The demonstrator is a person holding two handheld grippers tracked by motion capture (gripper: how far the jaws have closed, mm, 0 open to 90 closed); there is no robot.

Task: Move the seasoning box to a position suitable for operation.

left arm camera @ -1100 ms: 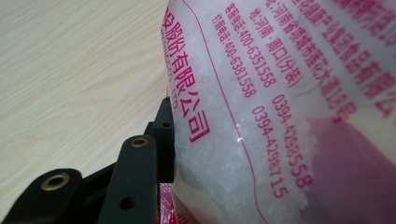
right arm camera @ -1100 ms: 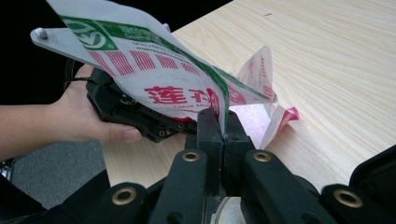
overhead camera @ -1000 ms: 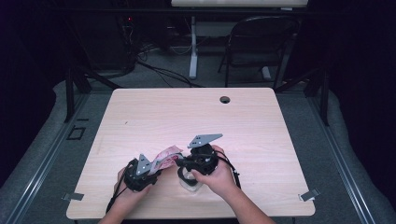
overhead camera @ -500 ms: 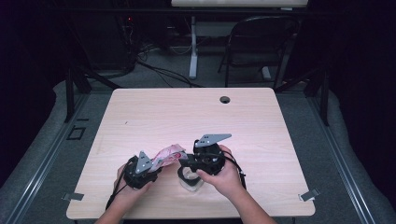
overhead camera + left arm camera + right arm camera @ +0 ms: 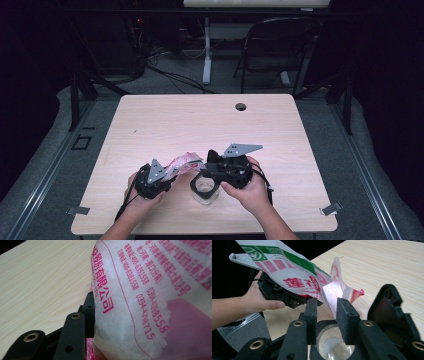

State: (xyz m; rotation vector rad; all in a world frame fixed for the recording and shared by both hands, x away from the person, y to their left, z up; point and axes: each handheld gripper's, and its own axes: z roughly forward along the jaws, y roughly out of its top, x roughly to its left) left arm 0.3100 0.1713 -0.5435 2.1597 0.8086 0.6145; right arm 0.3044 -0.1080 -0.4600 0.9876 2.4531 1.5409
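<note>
Pouring looks to be what's going on: a printed plastic bag of white granules [image 5: 294, 277] is pinched in the left claw [image 5: 172, 172] and tilted so its cut corner hangs over a glass jar [image 5: 205, 189], at about 6 o'clock on the worktop [image 5: 150, 125]. The right claw [image 5: 327, 315] is spread, with the jar seen right below its jaws; a few granules are already inside. Likely trouble: the floppy spout could be swung off the rim, and granules spilled onto the wood.
</note>
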